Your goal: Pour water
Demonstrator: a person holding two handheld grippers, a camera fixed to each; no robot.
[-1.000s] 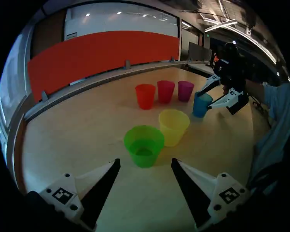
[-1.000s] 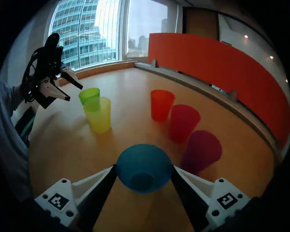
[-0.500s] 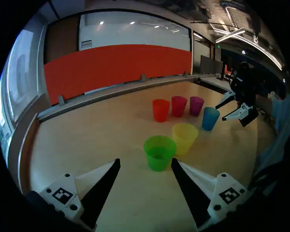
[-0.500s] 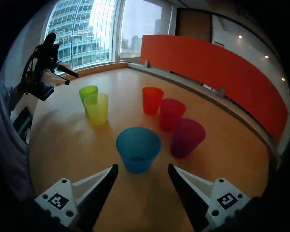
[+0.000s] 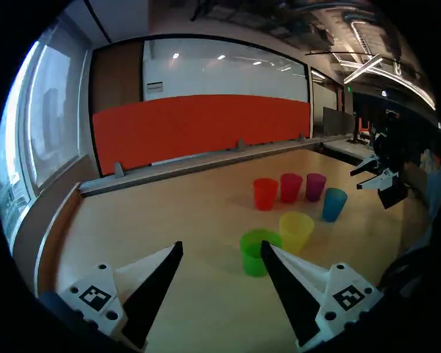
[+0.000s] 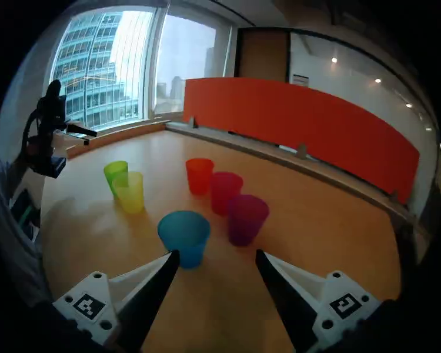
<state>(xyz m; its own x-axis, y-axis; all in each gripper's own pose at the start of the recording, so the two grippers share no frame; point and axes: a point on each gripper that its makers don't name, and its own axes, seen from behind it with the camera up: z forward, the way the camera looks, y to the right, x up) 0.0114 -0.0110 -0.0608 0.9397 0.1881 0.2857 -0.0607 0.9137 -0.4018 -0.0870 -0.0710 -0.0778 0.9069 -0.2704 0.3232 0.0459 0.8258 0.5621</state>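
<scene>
Left gripper, seen from its own camera: fingers spread wide, nothing between them. A green cup stands upright on the wooden table, just beyond the fingertips and off-centre, so that the tip of the right-hand finger overlaps its rim in the picture; the cup sits ahead of the gap, not inside it. A yellow cup stands just beside the green one, farther off.

Right gripper, seen from its own camera: fingers likewise spread and empty. A blue cup stands upright just ahead of the tips, nearer the left-hand finger, whose point crosses the cup's lower wall in the picture. In the left gripper view this gripper hangs above the table beside the blue cup and apart from it.

Both near cups are translucent plastic tumblers, tapering toward the base, with open mouths facing up (whether either one holds water cannot be told at this size).

Behind them a red cup, a pink cup and a purple cup form a close row. An orange partition runs along the far edge of the table.
</scene>
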